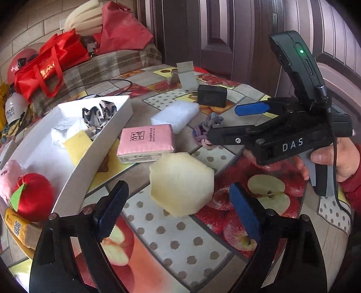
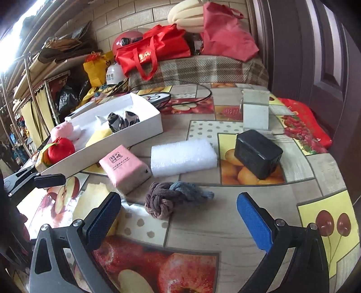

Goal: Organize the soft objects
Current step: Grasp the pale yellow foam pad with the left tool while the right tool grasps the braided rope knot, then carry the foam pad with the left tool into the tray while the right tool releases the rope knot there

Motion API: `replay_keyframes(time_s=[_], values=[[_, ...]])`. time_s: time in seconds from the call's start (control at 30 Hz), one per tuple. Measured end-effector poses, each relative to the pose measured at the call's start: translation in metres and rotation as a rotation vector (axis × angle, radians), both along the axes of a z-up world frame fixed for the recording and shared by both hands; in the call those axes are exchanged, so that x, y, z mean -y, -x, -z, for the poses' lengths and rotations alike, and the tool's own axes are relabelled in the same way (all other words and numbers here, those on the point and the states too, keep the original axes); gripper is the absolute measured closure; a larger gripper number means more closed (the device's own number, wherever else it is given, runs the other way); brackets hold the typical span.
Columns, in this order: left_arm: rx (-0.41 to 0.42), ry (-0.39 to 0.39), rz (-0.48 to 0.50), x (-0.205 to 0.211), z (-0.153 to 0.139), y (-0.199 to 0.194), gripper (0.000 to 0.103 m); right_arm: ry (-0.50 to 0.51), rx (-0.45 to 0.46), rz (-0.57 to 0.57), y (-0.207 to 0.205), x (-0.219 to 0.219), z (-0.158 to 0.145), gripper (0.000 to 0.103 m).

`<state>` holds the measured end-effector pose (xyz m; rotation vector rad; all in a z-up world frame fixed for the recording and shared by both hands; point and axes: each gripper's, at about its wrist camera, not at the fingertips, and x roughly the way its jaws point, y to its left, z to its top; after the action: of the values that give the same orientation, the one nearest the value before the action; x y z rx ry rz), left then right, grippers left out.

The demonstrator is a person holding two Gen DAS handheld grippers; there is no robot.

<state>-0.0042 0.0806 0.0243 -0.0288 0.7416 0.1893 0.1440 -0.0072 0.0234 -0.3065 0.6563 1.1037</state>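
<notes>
A pale yellow sponge (image 1: 181,183) lies on the table just ahead of my open, empty left gripper (image 1: 178,216); it also shows in the right wrist view (image 2: 94,193). My right gripper (image 2: 178,222) is open and empty, just short of a knotted brown-and-blue sock (image 2: 173,198). In the left wrist view the right gripper (image 1: 223,122) hovers over that sock (image 1: 208,128). A pink tissue pack (image 1: 146,143) and a white foam block (image 2: 182,157) lie beyond. A white box (image 1: 94,148) holds a red plush apple (image 1: 33,196), a yellow sponge (image 1: 76,146), a patterned cloth (image 1: 99,112) and a pink plush toy (image 2: 63,130).
A black charger block (image 2: 257,153) and a white stand (image 2: 256,112) sit at the table's far right. Red bags (image 2: 155,49) and cream cushions (image 2: 187,15) lie on a plaid bench behind. A black cable (image 2: 194,99) runs along the table's back. Shelves (image 2: 29,90) stand at left.
</notes>
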Motion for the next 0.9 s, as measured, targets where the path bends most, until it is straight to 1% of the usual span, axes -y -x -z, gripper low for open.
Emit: replay_keyframes(time_s=[0.07,0.1,0.13,0.17,0.2,0.23,0.27,0.3,0.33,0.37,0.4,0.43,0.47,0.5,0.6,0.7,0.8,0.9], values=[[-0.019,-0.002,-0.006,0.001,0.003,-0.009,0.013,0.048,-0.014,-0.020,0.000,-0.008,0.006,0.001],[-0.027,-0.001,-0.007,0.001,0.004,-0.012,0.015,0.058,-0.010,-0.023,0.000,-0.011,0.007,0.001],[-0.036,-0.001,-0.011,0.001,0.005,-0.016,0.023,0.069,-0.004,-0.030,0.001,-0.015,0.008,0.003],[-0.050,-0.001,-0.014,0.001,0.007,-0.019,0.027,0.084,0.001,-0.033,0.001,-0.019,0.009,0.008],[-0.068,0.002,-0.014,0.001,0.009,-0.024,0.028,0.102,0.004,-0.036,0.001,-0.024,0.010,0.011],[-0.087,0.006,-0.015,0.001,0.012,-0.027,0.032,0.124,0.002,-0.041,0.000,-0.029,0.013,0.016],[-0.101,0.010,-0.019,-0.001,0.014,-0.029,0.035,0.149,-0.001,-0.044,-0.001,-0.033,0.016,0.023],[-0.107,0.016,-0.020,-0.002,0.015,-0.031,0.035,0.177,-0.006,-0.046,-0.002,-0.036,0.019,0.025],[-0.108,0.021,-0.018,-0.003,0.016,-0.031,0.037,0.183,0.007,-0.043,-0.001,-0.037,0.019,0.028],[-0.106,0.024,-0.018,-0.004,0.016,-0.030,0.040,0.181,0.014,-0.050,0.001,-0.038,0.019,0.033],[-0.102,0.025,-0.016,-0.004,0.015,-0.029,0.041,0.186,0.019,-0.054,0.002,-0.038,0.019,0.035],[-0.094,0.023,-0.013,-0.003,0.014,-0.028,0.043,0.184,0.028,-0.057,0.003,-0.038,0.018,0.049],[-0.081,0.019,-0.008,-0.001,0.013,-0.026,0.044,0.177,0.032,-0.066,0.005,-0.037,0.017,0.069],[-0.060,0.008,-0.004,0.001,0.010,-0.023,0.045,0.171,0.036,-0.072,0.006,-0.036,0.016,0.071],[0.036,-0.039,-0.008,0.008,-0.002,-0.008,0.045,0.132,0.064,-0.056,0.008,-0.030,0.009,0.071],[0.155,-0.074,-0.035,0.010,-0.015,0.013,0.045,0.040,0.110,-0.036,0.012,-0.016,-0.003,0.072],[0.258,-0.119,-0.127,0.009,-0.024,0.033,0.045,-0.064,0.159,-0.003,0.021,0.006,-0.014,0.072],[0.328,-0.137,-0.215,0.004,-0.030,0.048,0.045,-0.171,0.206,0.038,0.031,0.030,-0.024,0.072]])
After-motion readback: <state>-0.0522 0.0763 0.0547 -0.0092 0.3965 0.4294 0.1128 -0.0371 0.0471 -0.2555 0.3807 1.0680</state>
